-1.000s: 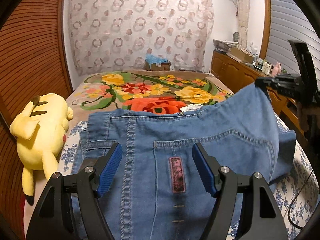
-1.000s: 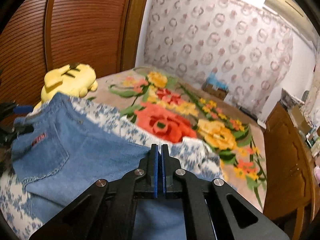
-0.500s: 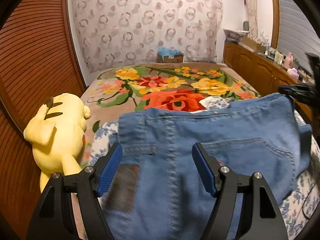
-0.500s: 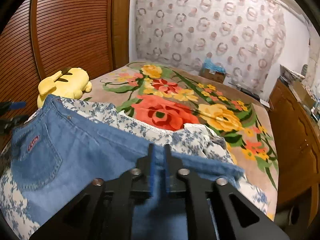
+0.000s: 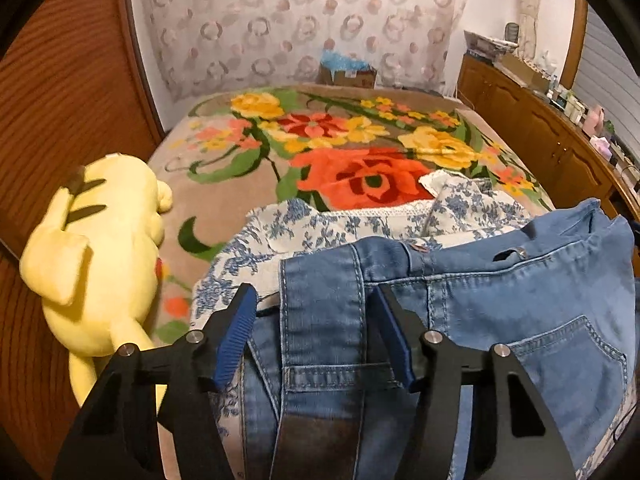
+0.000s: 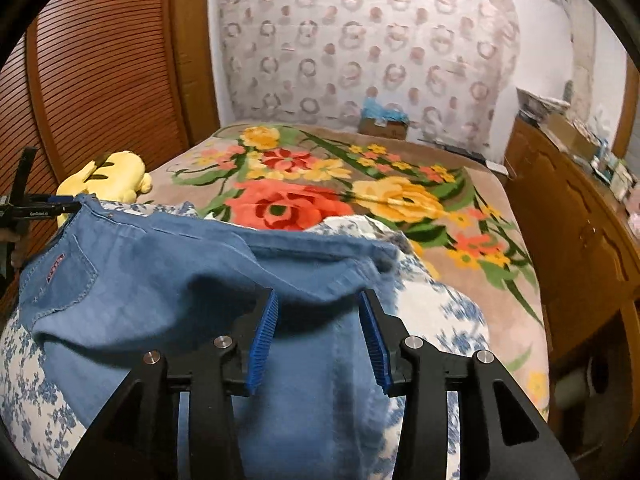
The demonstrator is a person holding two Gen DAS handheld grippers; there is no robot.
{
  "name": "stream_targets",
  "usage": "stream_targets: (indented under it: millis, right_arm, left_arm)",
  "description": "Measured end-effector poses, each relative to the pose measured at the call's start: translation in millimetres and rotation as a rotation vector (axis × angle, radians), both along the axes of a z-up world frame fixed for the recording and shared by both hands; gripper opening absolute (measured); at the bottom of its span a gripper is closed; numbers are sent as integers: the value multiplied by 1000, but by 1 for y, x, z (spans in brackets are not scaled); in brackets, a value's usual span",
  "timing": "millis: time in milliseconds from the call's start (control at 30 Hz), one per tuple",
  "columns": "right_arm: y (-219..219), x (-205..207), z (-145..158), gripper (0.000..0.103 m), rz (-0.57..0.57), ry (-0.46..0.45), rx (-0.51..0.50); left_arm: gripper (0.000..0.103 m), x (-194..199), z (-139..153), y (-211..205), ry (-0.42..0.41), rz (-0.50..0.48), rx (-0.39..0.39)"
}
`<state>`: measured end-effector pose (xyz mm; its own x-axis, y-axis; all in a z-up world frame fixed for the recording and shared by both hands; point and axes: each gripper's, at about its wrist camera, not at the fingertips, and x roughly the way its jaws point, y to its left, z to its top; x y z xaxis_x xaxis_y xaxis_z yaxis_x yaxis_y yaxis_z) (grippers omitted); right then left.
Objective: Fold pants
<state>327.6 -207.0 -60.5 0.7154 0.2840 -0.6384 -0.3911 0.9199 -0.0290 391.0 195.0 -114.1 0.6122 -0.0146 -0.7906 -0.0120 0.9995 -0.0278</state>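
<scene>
Blue denim pants (image 5: pixel 520 300) lie waist-first across the near part of the bed, back pocket up. My left gripper (image 5: pixel 314 296) straddles the left corner of the waistband. Its jaws are closing, and the blue pads (image 5: pixel 236 332) stand clear of the denim between them. My right gripper (image 6: pixel 319 298) hovers over the pants (image 6: pixel 160 280) at the waistband's right end. Those jaws are opening, with loose denim lying between the pads (image 6: pixel 372 344) but not gripped. In the right wrist view the left gripper (image 6: pixel 36 210) shows at the far left by the waistband corner.
A yellow plush toy (image 5: pixel 92 256) lies at the bed's left edge against a slatted wooden door (image 5: pixel 60 100). A blue-and-white floral cloth (image 5: pixel 320 224) lies under the pants, on a flowered blanket (image 5: pixel 360 148). Wooden cabinets (image 5: pixel 560 148) run along the right; a cardboard box (image 5: pixel 348 74) sits at the far end.
My right gripper went from shut on the waistband to open, and the denim dropped onto the bed. My left gripper slid left to the waistband corner and its jaws narrowed.
</scene>
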Motion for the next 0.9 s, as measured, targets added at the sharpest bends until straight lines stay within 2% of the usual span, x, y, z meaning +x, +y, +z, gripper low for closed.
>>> stream_targets:
  millis: [200, 300, 467, 600, 733, 900]
  right_arm:
    - [-6, -1, 4, 44, -31, 21, 20]
    - [-5, -3, 7, 44, -29, 22, 29]
    - [-7, -4, 7, 44, -23, 22, 49]
    - [-13, 1, 5, 44, -32, 24, 57]
    - [-9, 6, 3, 45, -21, 29, 47]
    - [-1, 24, 1, 45, -15, 49, 18]
  left_arm:
    - [36, 3, -8, -3, 30, -18, -12]
    - [8, 0, -5, -8, 21, -20, 13]
    - [3, -21, 19, -6, -64, 14, 62]
    - [3, -37, 42, 9, -150, 101, 89]
    - [3, -41, 48, 30, -152, 151, 88]
    - [3, -42, 43, 27, -146, 135, 85]
